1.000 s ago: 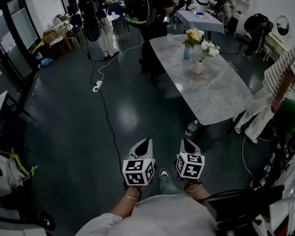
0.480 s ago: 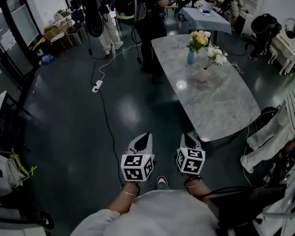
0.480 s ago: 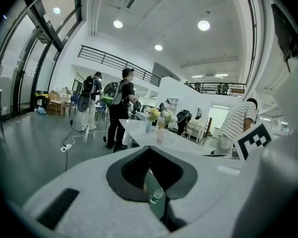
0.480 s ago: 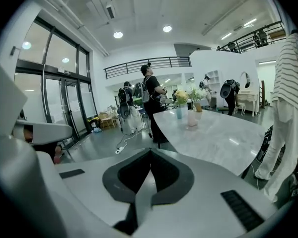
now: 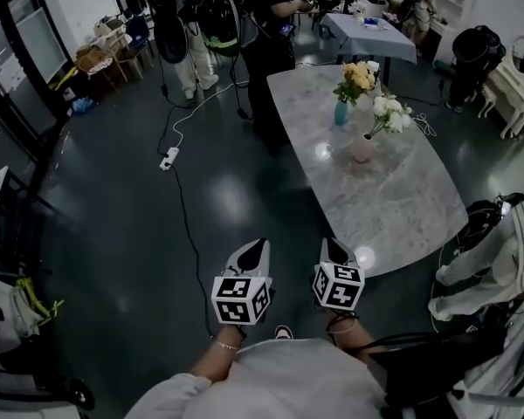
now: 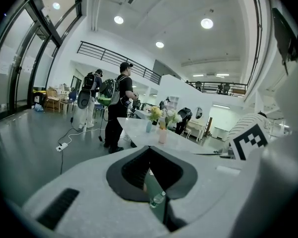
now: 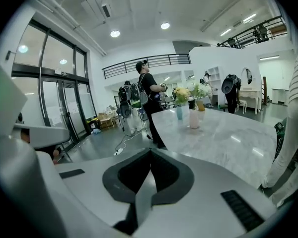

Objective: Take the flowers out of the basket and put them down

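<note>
Approach phase, prob. Your left gripper [image 5: 258, 250] & right gripper [image 5: 331, 249]: jaws fully closed, empty. Flowers [image 5: 360, 77] sit in vases [image 5: 341, 112] on table [image 5: 393, 208], well ahead; no basket visible. Next: close in, open jaws at stems.

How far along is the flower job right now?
Done: nothing; yellow flowers and white flowers stand in vases on the marble table. In hand: nothing; the left hand-held gripper and right hand-held gripper are shut, empty, short of the table. Left: everything; no basket is in view.
</note>
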### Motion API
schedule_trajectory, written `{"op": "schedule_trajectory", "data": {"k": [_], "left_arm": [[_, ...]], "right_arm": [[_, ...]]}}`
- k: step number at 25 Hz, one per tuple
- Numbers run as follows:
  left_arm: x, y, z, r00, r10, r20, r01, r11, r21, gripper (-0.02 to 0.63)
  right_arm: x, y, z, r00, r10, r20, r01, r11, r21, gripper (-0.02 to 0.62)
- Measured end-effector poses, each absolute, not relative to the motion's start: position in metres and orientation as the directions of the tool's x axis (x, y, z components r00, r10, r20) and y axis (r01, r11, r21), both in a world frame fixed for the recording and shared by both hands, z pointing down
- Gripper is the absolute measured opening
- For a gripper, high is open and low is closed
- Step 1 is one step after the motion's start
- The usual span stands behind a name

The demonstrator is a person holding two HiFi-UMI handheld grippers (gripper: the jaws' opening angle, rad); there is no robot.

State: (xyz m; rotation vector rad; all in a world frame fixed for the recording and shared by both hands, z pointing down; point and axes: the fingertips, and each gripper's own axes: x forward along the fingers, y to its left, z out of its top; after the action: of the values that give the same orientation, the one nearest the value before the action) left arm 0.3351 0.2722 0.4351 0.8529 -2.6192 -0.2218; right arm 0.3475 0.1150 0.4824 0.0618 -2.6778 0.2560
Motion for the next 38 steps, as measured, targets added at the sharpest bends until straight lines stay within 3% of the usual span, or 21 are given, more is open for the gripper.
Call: {"op": "schedule_trajectory", "data": {"k": [15, 38], "left_arm": [[0.261, 0.256, 0.463, -0.663, -0.665, 0.344, -0.600, 0.747, 0.286, 0.008], [0.055, 0.336, 0.455, -0.539, -0.773, 0.334, -0.730, 0.627, 0.272, 0.008]], "right_arm": [[0.300, 0.092, 0.515, -0.854, -0.110, 0.509, -0.219, 0.963, -0.159, 0.006], [0.119, 0.186, 0.491, -0.845, -0.241, 0.478, -0.362, 0.915, -0.179, 0.006]]}}
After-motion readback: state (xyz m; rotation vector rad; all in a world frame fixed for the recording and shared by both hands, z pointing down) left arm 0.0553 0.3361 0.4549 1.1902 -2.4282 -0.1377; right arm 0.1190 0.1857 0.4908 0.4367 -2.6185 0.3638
